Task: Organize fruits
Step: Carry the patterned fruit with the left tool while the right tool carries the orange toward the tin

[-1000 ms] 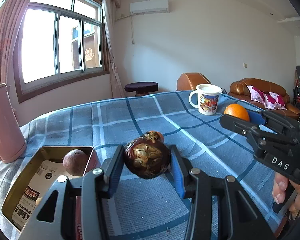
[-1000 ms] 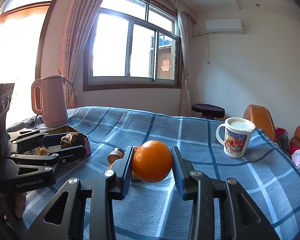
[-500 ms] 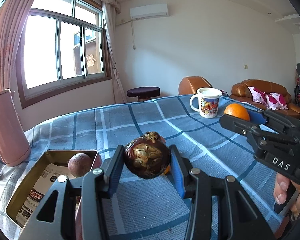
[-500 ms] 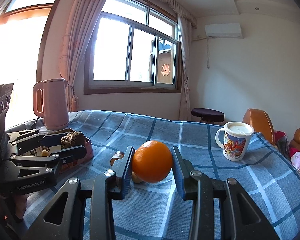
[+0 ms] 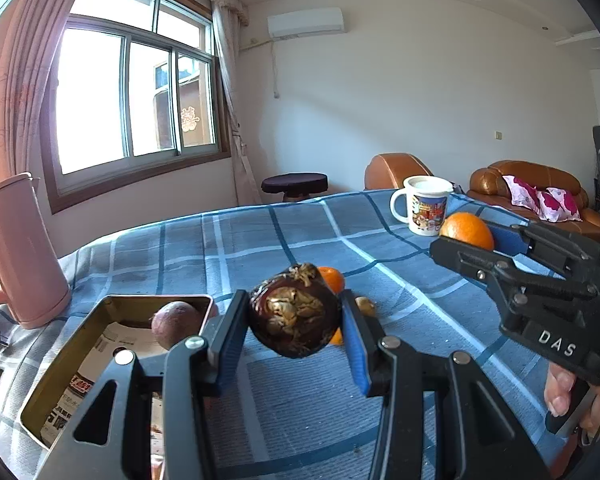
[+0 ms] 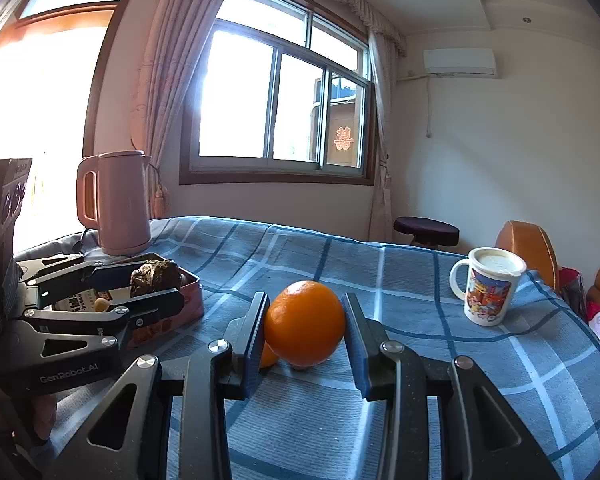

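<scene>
My left gripper (image 5: 294,314) is shut on a dark brown, rough-skinned fruit (image 5: 294,332) and holds it above the blue checked tablecloth, just right of an open metal tin (image 5: 60,372). A purple round fruit (image 5: 176,322) lies in the tin. My right gripper (image 6: 305,320) is shut on a large orange (image 6: 305,332), also held off the cloth. Each wrist view shows the other gripper: the right gripper (image 5: 466,236) with the orange (image 5: 466,229), and the left gripper (image 6: 156,284) with the dark fruit (image 6: 156,276) beside the tin (image 6: 188,300). Small oranges (image 5: 333,278) lie on the cloth behind the dark fruit.
A pink kettle (image 5: 16,252) stands behind the tin at the table's left. A white printed mug (image 6: 488,292) stands at the far right of the table. A small orange (image 6: 270,357) lies under the right gripper. A stool and leather armchairs stand beyond the table.
</scene>
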A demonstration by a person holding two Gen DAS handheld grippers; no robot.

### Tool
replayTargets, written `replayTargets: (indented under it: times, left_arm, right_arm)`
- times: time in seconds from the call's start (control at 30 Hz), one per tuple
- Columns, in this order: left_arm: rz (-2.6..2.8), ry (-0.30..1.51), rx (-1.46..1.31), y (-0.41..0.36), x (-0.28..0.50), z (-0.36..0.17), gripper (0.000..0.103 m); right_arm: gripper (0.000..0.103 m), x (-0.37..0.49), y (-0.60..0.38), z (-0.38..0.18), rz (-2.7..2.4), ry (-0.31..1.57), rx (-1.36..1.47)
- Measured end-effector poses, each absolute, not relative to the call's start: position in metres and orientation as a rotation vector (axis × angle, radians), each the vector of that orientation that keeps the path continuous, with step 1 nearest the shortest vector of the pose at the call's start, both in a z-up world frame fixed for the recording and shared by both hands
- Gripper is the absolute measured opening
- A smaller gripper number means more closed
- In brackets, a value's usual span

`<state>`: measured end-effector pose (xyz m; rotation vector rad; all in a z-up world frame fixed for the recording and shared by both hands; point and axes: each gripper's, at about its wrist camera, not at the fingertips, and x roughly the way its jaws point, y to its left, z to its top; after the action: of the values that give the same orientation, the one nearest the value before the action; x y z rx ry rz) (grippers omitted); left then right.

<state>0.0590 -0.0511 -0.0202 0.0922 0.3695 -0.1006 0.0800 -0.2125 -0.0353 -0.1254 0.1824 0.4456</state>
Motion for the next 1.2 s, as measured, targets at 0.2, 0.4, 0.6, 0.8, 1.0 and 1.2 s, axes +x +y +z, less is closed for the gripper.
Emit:
replayTargets:
  times: [0.2,0.4,0.6,0.8,1.0,1.2]
  left_arm:
    - [-0.087,0.370,0.085,-0.042,0.058,-0.020,0.046]
    - [-0.074,0.368,0.077,-0.035,0.057,-0.019,0.046]
    - [-0.047,0.370,0.071,-0.025,0.055,-0.017,0.046]
    - [-0.015,0.383,0.052,-0.010,0.056,-0.016,0.046]
    - [0.011,0.387,0.033,0.005,0.056,-0.015,0.046]
    - [0.037,0.400,0.015,0.020,0.056,-0.015,0.046]
  right_arm:
    - [0.039,0.081,-0.198,-0.036,0.470,0.189,-0.142]
    - [0.039,0.082,-0.185,-0.037,0.491,0.195,-0.156]
    - [0.039,0.083,-0.174,-0.037,0.512,0.201,-0.170]
    - [0.039,0.085,-0.159,-0.033,0.544,0.204,-0.196]
    - [0.039,0.088,-0.144,-0.028,0.569,0.202,-0.210]
    - [0.039,0.088,-0.129,-0.025,0.594,0.204,-0.227]
